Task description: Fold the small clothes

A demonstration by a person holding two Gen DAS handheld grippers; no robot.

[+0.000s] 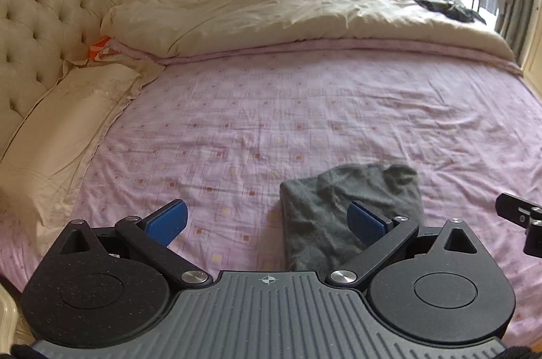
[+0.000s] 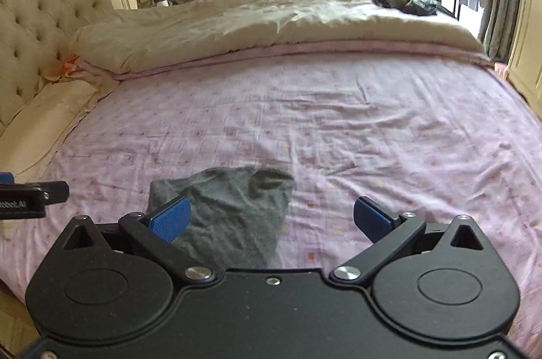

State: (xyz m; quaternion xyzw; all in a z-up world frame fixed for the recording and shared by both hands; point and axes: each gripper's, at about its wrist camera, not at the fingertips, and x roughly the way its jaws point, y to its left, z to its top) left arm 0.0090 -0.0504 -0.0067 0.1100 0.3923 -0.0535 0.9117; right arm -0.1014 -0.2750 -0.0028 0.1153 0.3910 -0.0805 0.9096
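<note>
Bed (image 1: pixel 305 108): pink patterned sheet, cream duvet (image 1: pixel 271 10) behind.
Grey garment (image 1: pixel 325 199): lies crumpled.
Left gripper (image 1: pixel 267 218): jaws released.
Right gripper (image 2: pixel 271 216): jaws released.

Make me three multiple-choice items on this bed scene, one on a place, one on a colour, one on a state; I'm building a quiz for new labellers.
1. Where does the grey garment lie?
A. on the pink sheet
B. on the cream duvet
C. on the pillow

2. What colour are the pads on the jaws?
A. red
B. blue
C. white

3. How do the jaws of the left gripper and right gripper stand?
A. both shut on cloth
B. one open, one shut
C. both open, holding nothing

Answers:
1 A, the garment rests on the patterned sheet near the bed's front edge.
2 B, blue pads show in both wrist views.
3 C, each pair stands wide apart with no cloth between the pads.
</note>
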